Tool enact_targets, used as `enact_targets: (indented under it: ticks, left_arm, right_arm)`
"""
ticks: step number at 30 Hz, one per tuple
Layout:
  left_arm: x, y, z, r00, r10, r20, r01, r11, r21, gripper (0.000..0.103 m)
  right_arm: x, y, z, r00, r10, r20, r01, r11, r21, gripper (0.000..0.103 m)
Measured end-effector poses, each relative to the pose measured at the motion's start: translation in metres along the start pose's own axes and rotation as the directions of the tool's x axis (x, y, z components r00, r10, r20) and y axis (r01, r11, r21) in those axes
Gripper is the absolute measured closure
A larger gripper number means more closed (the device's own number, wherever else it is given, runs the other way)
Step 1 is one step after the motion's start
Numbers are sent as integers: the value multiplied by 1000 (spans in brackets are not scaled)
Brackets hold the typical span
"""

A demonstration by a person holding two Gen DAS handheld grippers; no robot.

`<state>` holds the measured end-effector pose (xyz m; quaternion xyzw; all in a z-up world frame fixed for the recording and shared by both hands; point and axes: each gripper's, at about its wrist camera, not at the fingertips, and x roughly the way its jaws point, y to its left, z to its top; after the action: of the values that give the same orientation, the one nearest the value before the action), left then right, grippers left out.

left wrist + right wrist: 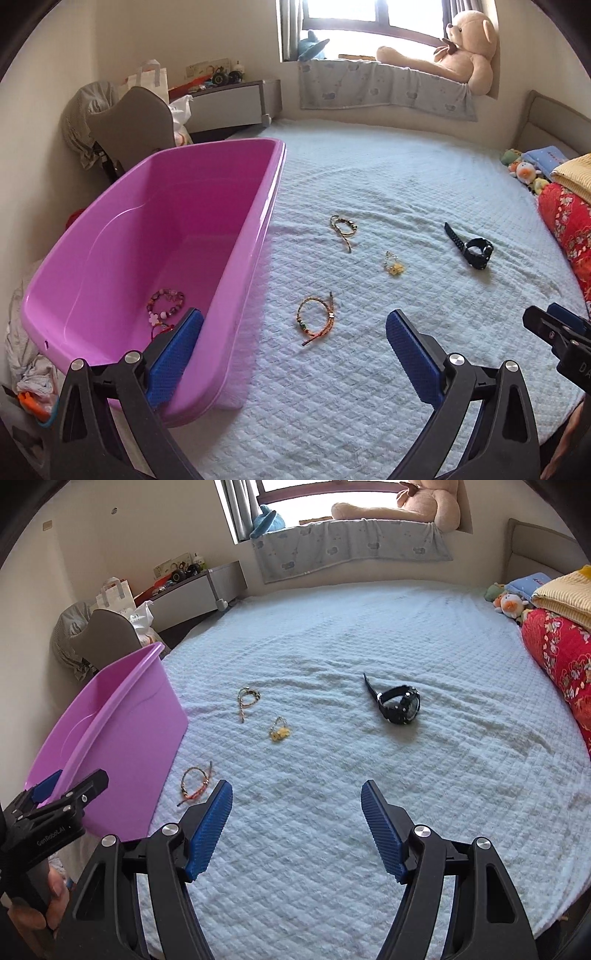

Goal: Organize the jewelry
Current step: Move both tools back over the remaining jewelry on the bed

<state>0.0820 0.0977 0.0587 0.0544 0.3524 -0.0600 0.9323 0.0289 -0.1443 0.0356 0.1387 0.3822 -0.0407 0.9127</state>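
Hovering over bed (332, 635): right gripper (297, 794), jaws apart, empty.

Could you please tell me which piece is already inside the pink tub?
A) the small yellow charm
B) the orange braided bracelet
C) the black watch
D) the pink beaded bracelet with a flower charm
D: the left wrist view shows the pink beaded bracelet lying on the floor of the pink tub, while the black watch, yellow charm and orange braided bracelet all lie on the bedspread.
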Motion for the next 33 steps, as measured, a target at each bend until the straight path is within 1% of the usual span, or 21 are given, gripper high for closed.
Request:
enact_targets:
  ticks: [2, 6, 10, 14, 17, 19, 21, 28, 33]
  left_arm:
    - [-4, 0, 0, 999, 29, 18, -29, 999, -19, 6]
    - [-12, -2, 6, 997, 49, 66, -46, 998, -52, 6]
    - [-17, -18, 16, 992, 51, 114, -51, 999, -5, 6]
    - [-23, -40, 18, 991, 20, 130, -24, 999, 27, 6]
    - [-22, -54, 14, 995, 2, 104, -5, 1000, 31, 6]
    - [-19, -58, 8, 996, -16, 84, 15, 1000, 13, 6]
    - [-13, -61, 2, 998, -19, 66, 19, 1000, 1, 6]
    - [21, -65, -16, 1000, 0, -29, -1, 999, -37, 6]
    - [51, -66, -23, 996, 38, -77, -43, 996, -73, 6]
  right_arm:
    - [3, -11, -4, 1000, -5, -12, 5, 1000, 10, 34]
    - [4, -30, -9, 1000, -27, -13, 27, 1000, 16, 34]
    - [7, -45, -11, 999, -35, -22, 36, 999, 36, 34]
    - [11, -53, -11, 999, -35, -22, 36, 998, 53, 34]
    - [14, -56, -10, 1000, -25, -18, 26, 998, 53, 34]
    - [18, -57, -9, 1000, -21, -20, 21, 999, 44, 34]
    - [22, -57, -8, 999, -20, -25, 20, 999, 36, 34]
    - [45, -58, -7, 999, -6, -51, 6, 1000, 2, 34]
    - [70, -54, -2, 997, 23, -70, -25, 999, -38, 34]
